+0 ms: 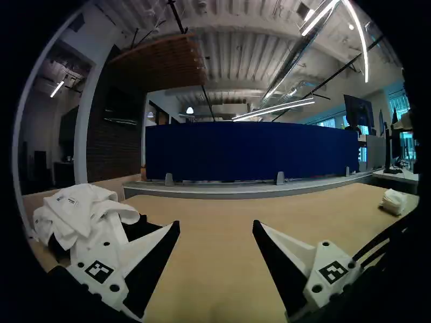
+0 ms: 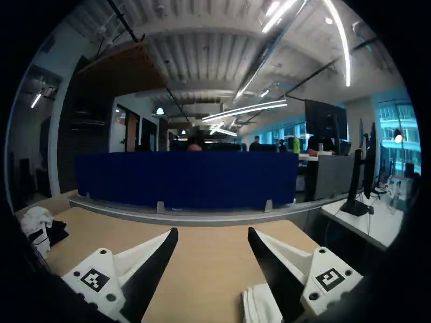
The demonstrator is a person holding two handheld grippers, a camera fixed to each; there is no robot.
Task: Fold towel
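Observation:
A crumpled pile of white towels (image 1: 81, 212) lies on the wooden table (image 1: 215, 253) just left of my left gripper (image 1: 215, 226), partly draped over its left finger (image 1: 145, 253). That gripper is open with nothing between its fingers. A small folded white towel (image 1: 393, 202) sits at the table's far right edge. In the right gripper view, my right gripper (image 2: 211, 232) stands open above the table (image 2: 204, 269). A folded white towel (image 2: 261, 304) lies low beside its right finger. The crumpled pile (image 2: 37, 223) is far left.
A blue partition (image 1: 248, 151) and a grey rail close off the table's far side. Something black (image 2: 55, 231) lies beside the crumpled pile. A neighbouring white desk with a monitor on a stand (image 2: 358, 183) stands to the right. People sit beyond the partition.

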